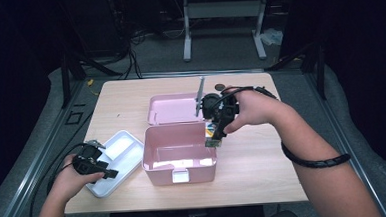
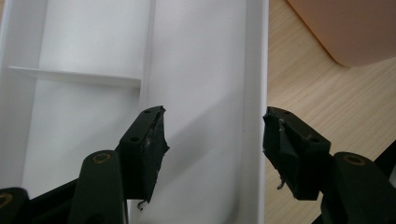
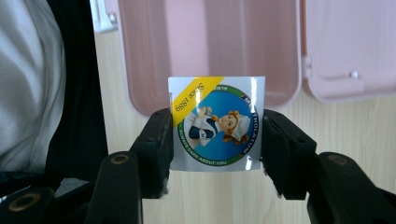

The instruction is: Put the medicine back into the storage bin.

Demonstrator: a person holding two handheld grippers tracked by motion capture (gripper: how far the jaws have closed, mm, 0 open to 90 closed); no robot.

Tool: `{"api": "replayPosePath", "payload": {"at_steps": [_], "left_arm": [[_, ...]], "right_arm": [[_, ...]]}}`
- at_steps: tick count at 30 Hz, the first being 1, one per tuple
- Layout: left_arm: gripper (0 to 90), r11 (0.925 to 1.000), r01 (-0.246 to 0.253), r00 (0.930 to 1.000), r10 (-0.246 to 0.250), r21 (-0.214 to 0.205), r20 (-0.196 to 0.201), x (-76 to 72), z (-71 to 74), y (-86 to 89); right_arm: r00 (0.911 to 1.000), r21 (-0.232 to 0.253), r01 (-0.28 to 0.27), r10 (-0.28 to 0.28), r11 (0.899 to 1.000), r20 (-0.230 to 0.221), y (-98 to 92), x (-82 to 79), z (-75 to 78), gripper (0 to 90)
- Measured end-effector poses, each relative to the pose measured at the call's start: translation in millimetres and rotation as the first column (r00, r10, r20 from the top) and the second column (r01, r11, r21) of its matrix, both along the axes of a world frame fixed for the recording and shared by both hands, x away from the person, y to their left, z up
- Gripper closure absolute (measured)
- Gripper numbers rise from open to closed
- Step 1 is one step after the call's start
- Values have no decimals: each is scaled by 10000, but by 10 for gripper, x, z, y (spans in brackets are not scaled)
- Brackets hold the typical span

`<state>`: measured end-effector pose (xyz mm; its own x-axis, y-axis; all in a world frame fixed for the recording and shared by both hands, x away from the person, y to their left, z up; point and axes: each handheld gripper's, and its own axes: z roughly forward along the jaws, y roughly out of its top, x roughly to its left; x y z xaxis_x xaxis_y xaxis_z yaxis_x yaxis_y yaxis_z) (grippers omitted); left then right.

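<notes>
Right now the right gripper [image 3: 215, 135], above the open pink box's [image 1: 178, 159] rim, clamps a small tin [image 3: 216, 123]; the left gripper [image 2: 212, 140] gapes over the tray's [image 2: 254, 70] edge.

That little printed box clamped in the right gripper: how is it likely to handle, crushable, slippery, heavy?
The small printed box sits squarely between the right gripper jaws without visible denting, so probably fairly stiff. Its glossy face shows glare, so it may slip. It is small and looks like carton, so likely light, though a hard squeeze could crush it.

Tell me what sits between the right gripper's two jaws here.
A small box with a round blue label, clamped by the right gripper above the open pink case; the right gripper view shows it.
</notes>
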<state>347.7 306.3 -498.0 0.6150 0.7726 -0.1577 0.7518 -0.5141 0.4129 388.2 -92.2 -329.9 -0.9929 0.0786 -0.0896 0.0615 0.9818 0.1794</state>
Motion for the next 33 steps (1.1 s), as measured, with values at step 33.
{"api": "replayPosePath", "payload": {"at_steps": [33], "left_arm": [[391, 9999, -1, 9999, 2, 129, -121, 3, -25, 7]], "right_arm": [[9999, -254, -52, 49, 9997, -113, 357, 170, -980, 464]]}}
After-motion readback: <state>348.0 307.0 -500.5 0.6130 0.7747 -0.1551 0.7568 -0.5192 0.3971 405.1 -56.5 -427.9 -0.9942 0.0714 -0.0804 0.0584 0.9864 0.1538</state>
